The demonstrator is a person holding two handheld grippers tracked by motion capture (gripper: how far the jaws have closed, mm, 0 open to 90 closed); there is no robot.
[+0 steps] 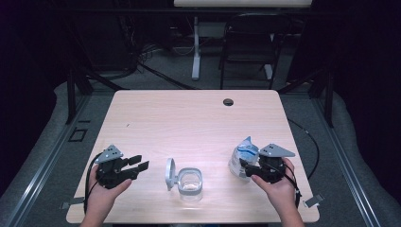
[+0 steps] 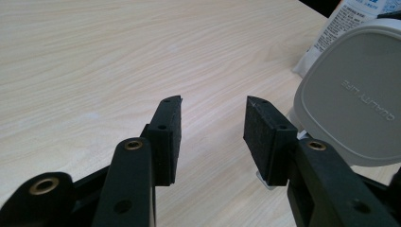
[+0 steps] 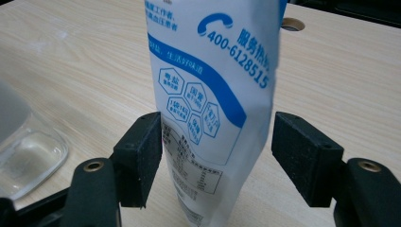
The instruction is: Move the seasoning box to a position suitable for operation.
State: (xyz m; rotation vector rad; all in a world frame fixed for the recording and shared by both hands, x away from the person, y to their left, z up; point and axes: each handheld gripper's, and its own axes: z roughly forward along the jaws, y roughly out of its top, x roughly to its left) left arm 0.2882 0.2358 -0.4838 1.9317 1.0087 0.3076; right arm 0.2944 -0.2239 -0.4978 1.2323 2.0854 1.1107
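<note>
a: where does the right gripper (image 3: pixel 215 161) stand?

b: at the near right of the table (image 1: pixel 189 113), its jaws either side of a white pouch with blue print (image 3: pixel 213 94). in the right gripper view the left pad lies against the pouch's side and the right pad stands clear of it, with bare wood showing in the gap. spread around the pouch, then, not pinching it.

a: and the pouch itself?

b: upright on the wood, near the right edge, with the person's right hand (image 1: pixel 276 187) behind the gripper.

a: the left gripper (image 2: pixel 213 137)?

b: at the near left, jaws spread wide with only tabletop between them. in the high view it points right, towards the clear container (image 1: pixel 190 183).

a: where is that container?

b: near the front edge, between the two grippers, apart from both. its grey lid (image 2: pixel 354 94) stands open on its left side, hinged upright, and rises just right of the left gripper's right jaw in the left gripper view.
</note>
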